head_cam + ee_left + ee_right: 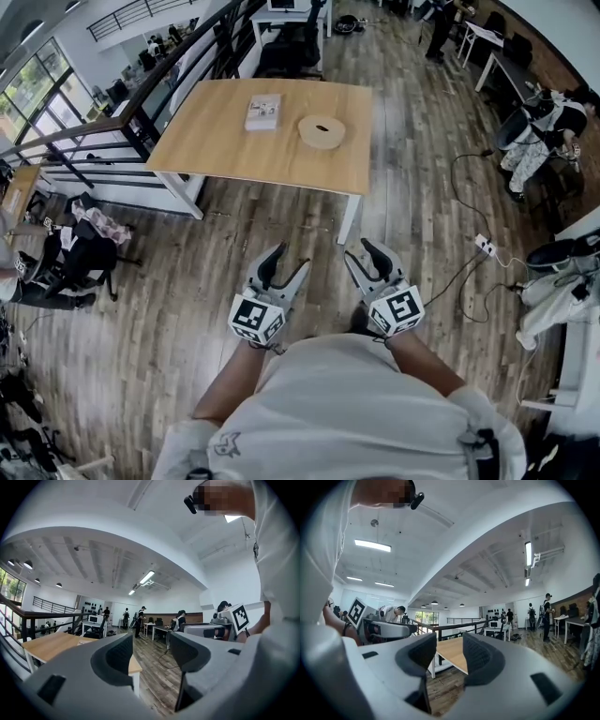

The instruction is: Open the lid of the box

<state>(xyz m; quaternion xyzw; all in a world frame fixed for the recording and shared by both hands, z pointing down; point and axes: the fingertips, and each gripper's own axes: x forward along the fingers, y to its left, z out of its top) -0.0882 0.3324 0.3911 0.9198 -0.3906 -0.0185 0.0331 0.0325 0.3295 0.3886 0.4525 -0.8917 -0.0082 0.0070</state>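
On the light wooden table across the room lie a flat white rectangular box and a round, pale wooden box with a dark spot at its centre. Both grippers are far short of the table, over the plank floor and close to the person's body. My left gripper is open with nothing between its jaws. My right gripper is open too, and only a corner of the table shows through its gap.
A dark metal railing runs along the table's left side. Cables and a power strip lie on the floor at the right. A seated person and desks fill the far right. Black chairs stand at the left.
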